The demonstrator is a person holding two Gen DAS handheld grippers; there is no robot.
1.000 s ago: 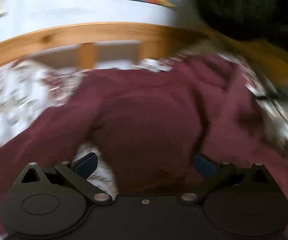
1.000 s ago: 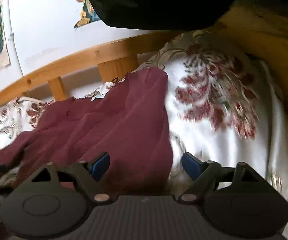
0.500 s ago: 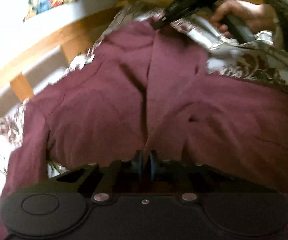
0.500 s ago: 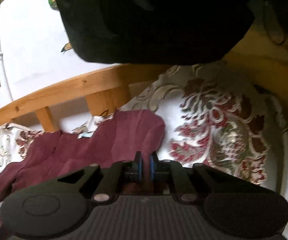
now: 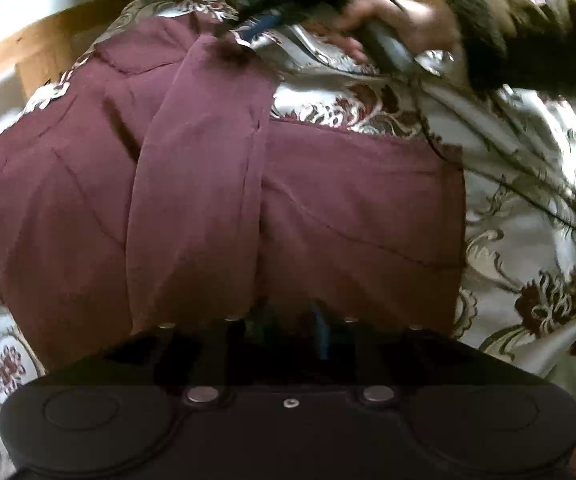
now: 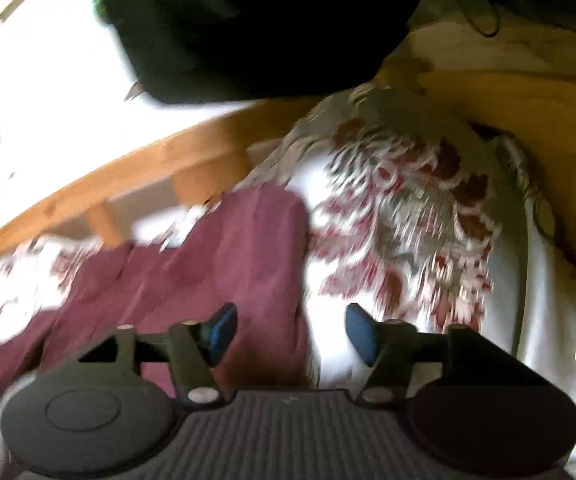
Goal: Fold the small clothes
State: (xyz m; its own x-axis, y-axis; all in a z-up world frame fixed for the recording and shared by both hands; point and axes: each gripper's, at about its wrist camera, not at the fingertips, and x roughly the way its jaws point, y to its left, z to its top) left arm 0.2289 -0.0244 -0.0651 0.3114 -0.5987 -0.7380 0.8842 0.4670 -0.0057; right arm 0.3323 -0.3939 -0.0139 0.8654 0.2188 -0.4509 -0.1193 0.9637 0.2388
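A maroon garment (image 5: 216, 184) lies on a floral bedspread (image 5: 528, 208), with one sleeve folded lengthwise over its body. My left gripper (image 5: 288, 320) is shut on the garment's near edge, its fingers mostly hidden under the cloth. My right gripper (image 6: 288, 330) is open and empty just above the garment's far corner (image 6: 248, 256). In the left wrist view the right gripper (image 5: 288, 20) shows at the top, held by a hand, next to the sleeve end.
A wooden bed rail (image 6: 136, 176) runs along the far side, with a white wall behind. A dark bulky cloth (image 6: 256, 28) hangs above the bedspread (image 6: 408, 216). A wooden frame (image 6: 528, 128) borders the right.
My right gripper has opened and let go of the garment corner. My left gripper stays shut on the garment and has moved so the folded sleeve lies across the body.
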